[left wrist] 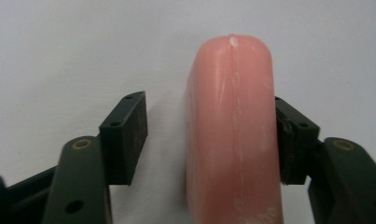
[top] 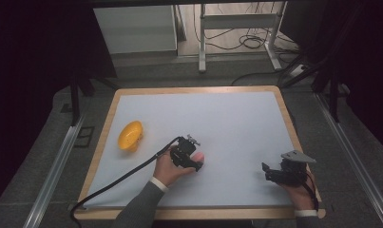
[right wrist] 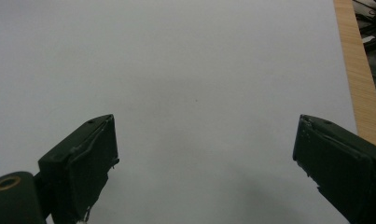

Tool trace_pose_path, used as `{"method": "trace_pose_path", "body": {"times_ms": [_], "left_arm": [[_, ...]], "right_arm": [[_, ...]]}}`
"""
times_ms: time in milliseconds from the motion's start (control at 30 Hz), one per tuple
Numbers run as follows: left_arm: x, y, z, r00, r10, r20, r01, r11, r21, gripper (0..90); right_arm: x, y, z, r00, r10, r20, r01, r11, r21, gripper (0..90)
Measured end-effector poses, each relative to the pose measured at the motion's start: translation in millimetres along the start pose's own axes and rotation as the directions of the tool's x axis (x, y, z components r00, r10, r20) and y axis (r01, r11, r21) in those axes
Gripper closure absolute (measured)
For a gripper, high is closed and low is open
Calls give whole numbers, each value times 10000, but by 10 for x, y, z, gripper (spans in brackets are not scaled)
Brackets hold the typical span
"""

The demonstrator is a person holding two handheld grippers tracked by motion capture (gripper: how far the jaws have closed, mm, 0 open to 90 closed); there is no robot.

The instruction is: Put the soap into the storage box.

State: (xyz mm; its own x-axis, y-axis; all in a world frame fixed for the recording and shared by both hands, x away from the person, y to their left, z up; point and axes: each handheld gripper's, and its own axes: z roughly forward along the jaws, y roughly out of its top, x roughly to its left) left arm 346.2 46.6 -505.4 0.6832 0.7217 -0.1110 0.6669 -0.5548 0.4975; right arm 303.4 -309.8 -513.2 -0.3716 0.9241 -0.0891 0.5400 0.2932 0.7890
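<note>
We are seeing wide bare white sheet (top: 217, 118) lying between the two grippers and across the far half of the table, leaving room for either hand to pass. A yellow bowl (top: 130, 135) is sitting near the left edge, well apart from the left gripper (top: 191, 159). A pink block (left wrist: 232, 130) is taking up most of the gap between that gripper's jaws, touching one and leaving a slit beside the other. Nothing is standing between the spread jaws of the right gripper (right wrist: 204, 168).

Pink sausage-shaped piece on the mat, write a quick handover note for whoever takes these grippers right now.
Left gripper: open around the pink piece; one jaw touches its side, the other stands off. Not clamped yet.
Right gripper: open, nothing between its jaws, over the white mat near the table's right edge.
Yellow bowl: on the mat's left part, lying tilted.
Done: left gripper lined up on the piece.
Left: close and lift, probably toward the bowl.
</note>
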Motion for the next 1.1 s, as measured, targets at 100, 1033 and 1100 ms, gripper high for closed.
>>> {"method": "trace_pose_path", "body": {"times_ms": [100,1033,1100], "left_arm": [[-13,-8,2,10000,53,19,-53,10000,-6,427],[-11,-14,-208,9997,230,89,-224,9977,-645,597],[3,-13,-254,9997,245,37,-241,9972,-706,598]], "right_arm": [[2,-1,2,10000,-25,-16,25,10000,22,63],[-11,6,-23,10000,6,75,-6,10000,-89,63],[-14,7,-27,10000,1,94,0,10000,-94,63]]}}
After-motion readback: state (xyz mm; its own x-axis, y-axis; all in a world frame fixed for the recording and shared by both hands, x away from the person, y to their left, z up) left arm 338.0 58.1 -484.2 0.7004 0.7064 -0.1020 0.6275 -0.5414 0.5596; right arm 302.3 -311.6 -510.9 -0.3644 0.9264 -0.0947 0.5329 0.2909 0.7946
